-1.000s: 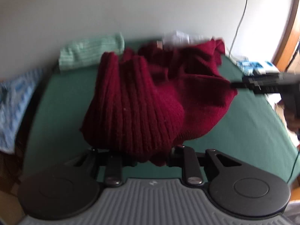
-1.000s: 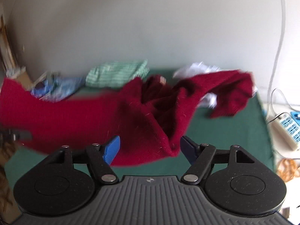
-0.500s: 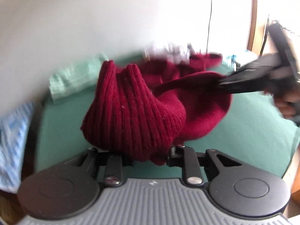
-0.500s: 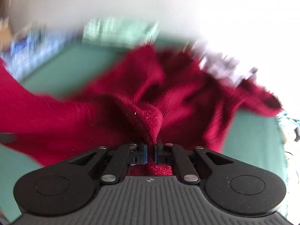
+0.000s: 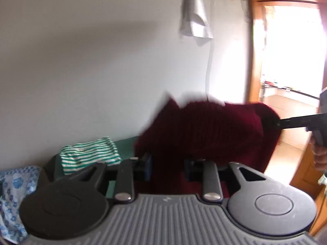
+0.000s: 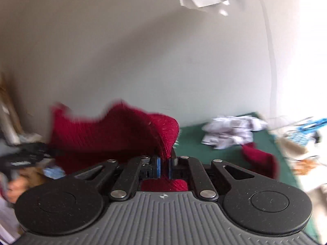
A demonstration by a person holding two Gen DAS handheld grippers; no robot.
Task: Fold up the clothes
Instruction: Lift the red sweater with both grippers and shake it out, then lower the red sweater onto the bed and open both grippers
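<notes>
Up front in the left wrist view, the left tool (image 5: 166, 168) grips thick folds of the maroon knit sweater (image 5: 206, 130), which stretches to its right, where the right tool (image 5: 274, 123) pinches the far edge. Left of the left tool, a green striped garment (image 5: 90, 155) lies on the green counter (image 5: 124, 146).

From the right wrist view, the right tool (image 6: 164, 166) is clamped narrowly on a sweater (image 6: 114, 134) fold; the knit spreads leftward. Beyond, to its right, white crumpled cloth (image 6: 231, 131) lies on the counter (image 6: 190, 140).
</notes>
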